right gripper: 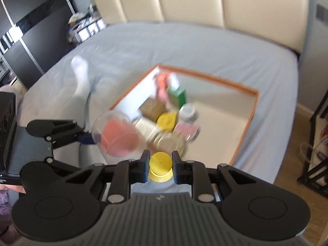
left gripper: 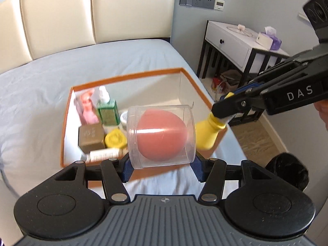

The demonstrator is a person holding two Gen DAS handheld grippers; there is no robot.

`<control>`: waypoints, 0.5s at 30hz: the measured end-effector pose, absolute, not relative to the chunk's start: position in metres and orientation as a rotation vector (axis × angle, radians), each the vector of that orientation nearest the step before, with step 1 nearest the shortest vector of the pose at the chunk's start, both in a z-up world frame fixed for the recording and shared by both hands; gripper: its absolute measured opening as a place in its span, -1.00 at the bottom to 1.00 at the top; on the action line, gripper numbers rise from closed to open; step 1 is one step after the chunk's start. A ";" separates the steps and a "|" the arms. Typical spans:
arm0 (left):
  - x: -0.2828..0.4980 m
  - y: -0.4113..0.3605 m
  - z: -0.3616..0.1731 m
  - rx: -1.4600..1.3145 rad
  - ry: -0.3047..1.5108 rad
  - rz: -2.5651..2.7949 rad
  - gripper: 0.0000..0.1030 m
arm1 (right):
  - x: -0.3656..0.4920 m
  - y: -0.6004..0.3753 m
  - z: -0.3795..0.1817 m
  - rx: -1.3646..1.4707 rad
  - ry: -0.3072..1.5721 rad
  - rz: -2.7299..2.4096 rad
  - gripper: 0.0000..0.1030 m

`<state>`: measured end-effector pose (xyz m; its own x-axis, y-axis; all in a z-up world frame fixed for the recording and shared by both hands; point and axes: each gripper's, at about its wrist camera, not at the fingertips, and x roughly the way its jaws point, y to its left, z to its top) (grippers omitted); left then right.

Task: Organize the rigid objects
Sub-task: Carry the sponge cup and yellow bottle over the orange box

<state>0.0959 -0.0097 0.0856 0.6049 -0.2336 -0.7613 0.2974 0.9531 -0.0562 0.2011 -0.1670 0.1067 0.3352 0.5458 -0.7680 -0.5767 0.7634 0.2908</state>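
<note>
Held above the orange-rimmed box (left gripper: 131, 74) are a clear sponge case (left gripper: 161, 136), clamped by the left hand-held gripper (left gripper: 162, 167), and a yellow bottle (right gripper: 161, 167), clamped by the right hand-held gripper (right gripper: 160, 167).

Bed (left gripper: 51, 78) w/ light blue sheet, cream padded headboard (left gripper: 82, 14) at its head edge. White nightstand (left gripper: 231, 41) w/ black frame beside bed's far corner; purple tissue box (left gripper: 273, 39) on top. Grey wall switch panel (left gripper: 196, 0) above it. Dark wardrobe (right gripper: 30, 30) off the bed's other side.
</note>
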 end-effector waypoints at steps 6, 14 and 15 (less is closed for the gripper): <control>0.156 -0.018 0.076 0.048 0.924 -0.320 0.25 | 0.249 -0.164 0.103 -0.080 0.974 0.632 -0.60; 0.228 -0.035 0.017 0.000 1.124 -0.357 0.25 | 0.308 -0.155 0.061 -0.104 1.058 0.549 -0.60; 0.232 -0.037 0.010 -0.005 1.155 -0.362 0.25 | 0.311 -0.153 0.057 -0.120 1.059 0.544 -0.60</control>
